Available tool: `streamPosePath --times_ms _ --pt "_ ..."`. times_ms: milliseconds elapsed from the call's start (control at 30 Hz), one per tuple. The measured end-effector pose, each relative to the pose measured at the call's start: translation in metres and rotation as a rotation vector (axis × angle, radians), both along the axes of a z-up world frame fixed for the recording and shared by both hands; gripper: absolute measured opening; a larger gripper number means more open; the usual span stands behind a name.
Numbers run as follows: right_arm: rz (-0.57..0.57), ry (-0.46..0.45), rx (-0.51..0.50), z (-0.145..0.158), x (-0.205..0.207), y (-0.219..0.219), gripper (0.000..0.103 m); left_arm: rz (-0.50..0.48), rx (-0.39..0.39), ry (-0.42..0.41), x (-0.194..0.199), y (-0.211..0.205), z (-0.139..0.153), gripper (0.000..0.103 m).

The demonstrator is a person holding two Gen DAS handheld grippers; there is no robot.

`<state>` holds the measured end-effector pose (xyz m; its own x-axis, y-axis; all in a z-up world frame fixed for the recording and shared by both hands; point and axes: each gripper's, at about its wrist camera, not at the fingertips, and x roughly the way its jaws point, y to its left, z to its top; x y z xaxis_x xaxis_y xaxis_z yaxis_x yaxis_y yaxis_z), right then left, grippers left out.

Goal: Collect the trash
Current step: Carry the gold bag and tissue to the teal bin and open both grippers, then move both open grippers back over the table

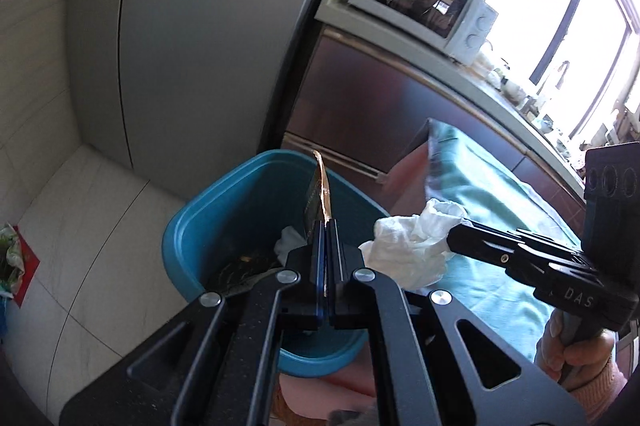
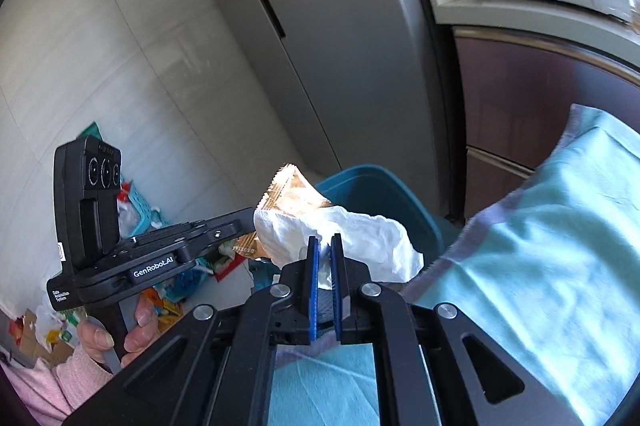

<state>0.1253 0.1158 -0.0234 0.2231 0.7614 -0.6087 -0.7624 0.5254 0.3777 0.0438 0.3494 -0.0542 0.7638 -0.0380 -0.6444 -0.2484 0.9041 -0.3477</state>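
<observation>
Left wrist view
- left tongs (image 1: 326, 226): clamped together on a wrapper (image 1: 319, 192), which stands on edge above the bin (image 1: 192, 226).
- wrapper: thin foil-like packet, gold edge, dark face; sticks up toward 12 o'clock from the tips, over the bin's opening.
- bin: blue, open, on the floor; dark scraps and something white inside.
- right tongs (image 1: 450, 236): enter from 3 o'clock, closed on a tissue (image 1: 408, 246); tissue hangs just past the bin's 3 o'clock rim.
- cloth (image 1: 500, 194): teal, on the worktop at 3 o'clock.

Right wrist view
- right tongs (image 2: 325, 240): nearly together, pinching the tissue (image 2: 340, 234) by a fold.
- left tongs (image 2: 250, 222): come in from 9 o'clock, tips hidden behind the tissue; wrapper (image 2: 292, 190) rises beyond.
- bin (image 2: 380, 194): at 1 o'clock behind the tissue.

Handling, as judged
- tissue: very light, soft, crushes; any bunched fold will do; may cling to the pads on release.
- wrapper: light, slick, crinkly; best held by the sealed edge.
</observation>
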Motion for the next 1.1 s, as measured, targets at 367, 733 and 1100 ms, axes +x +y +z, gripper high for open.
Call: streamPosePath --times_ms 367,733,1100 --pt "-0.026 0.068 -0.073 -0.025 0.020 0.027 0.020 0.052 -0.023 0.067 0.014 0.011 -0.040 0.005" --pt "-0.054 0.077 -0.031 -0.020 0.014 0.002 0.024 0.045 -0.031 0.059 0.012 -0.002 -0.043 0.030" --pt "-0.189 -0.038 0.036 0.009 -0.021 -0.108 0.036 -0.216 0.019 -0.070 0.006 -0.099 -0.002 0.049"
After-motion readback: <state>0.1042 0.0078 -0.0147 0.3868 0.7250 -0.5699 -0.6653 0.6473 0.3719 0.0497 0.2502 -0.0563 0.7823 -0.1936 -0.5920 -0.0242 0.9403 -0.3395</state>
